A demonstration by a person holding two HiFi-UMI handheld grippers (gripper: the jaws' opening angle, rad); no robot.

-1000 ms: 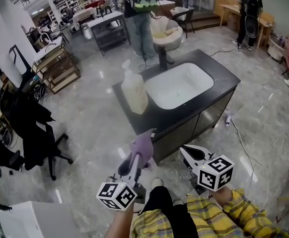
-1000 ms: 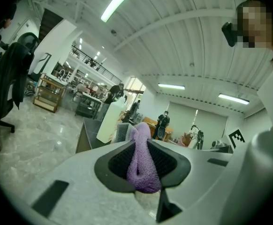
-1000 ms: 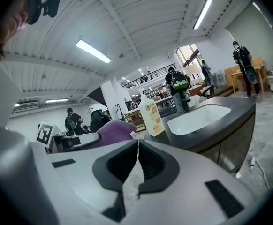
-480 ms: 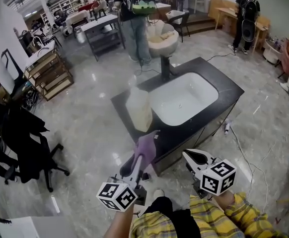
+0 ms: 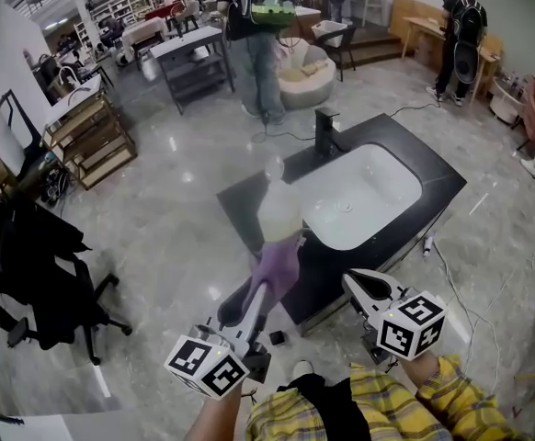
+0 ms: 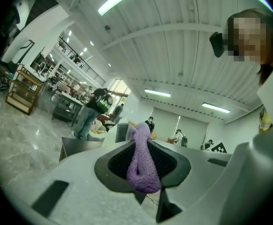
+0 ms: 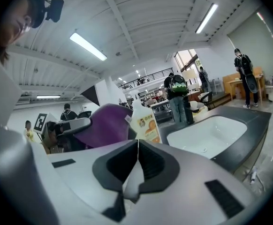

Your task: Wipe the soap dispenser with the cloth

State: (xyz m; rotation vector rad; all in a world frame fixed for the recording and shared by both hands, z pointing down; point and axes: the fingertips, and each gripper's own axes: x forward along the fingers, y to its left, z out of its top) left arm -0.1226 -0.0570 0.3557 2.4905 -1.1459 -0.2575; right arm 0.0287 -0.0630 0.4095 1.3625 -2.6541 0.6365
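Nearest: both grippers are being held short of the sink [image 5: 369, 191], off the front edge of the dark worktop [image 5: 245, 197].

The right gripper [image 5: 353, 279] is being kept clenched at the near side of the sink, pads meeting, with nothing between them.

The left gripper [image 5: 264, 290] is being kept clamped on the purple cloth [image 5: 275, 266]. The cloth is being pinched upright between the pads, a fold bulging out behind them in the left gripper view. It is being carried near the sink's near-left corner. In the head view its top is overlapping the foot of the soap dispenser [image 5: 279, 211]; whether they touch cannot be told.

The soap dispenser, a pale bottle with a pump top, is being borne upright on the worktop just left of the sink.

A black faucet [image 5: 325, 129] is being carried at the sink's far rim.

Well beyond the sink, a person with a green backpack [image 5: 260, 26] is being seen standing on the floor, with another person [image 5: 461, 26] far off to the right.
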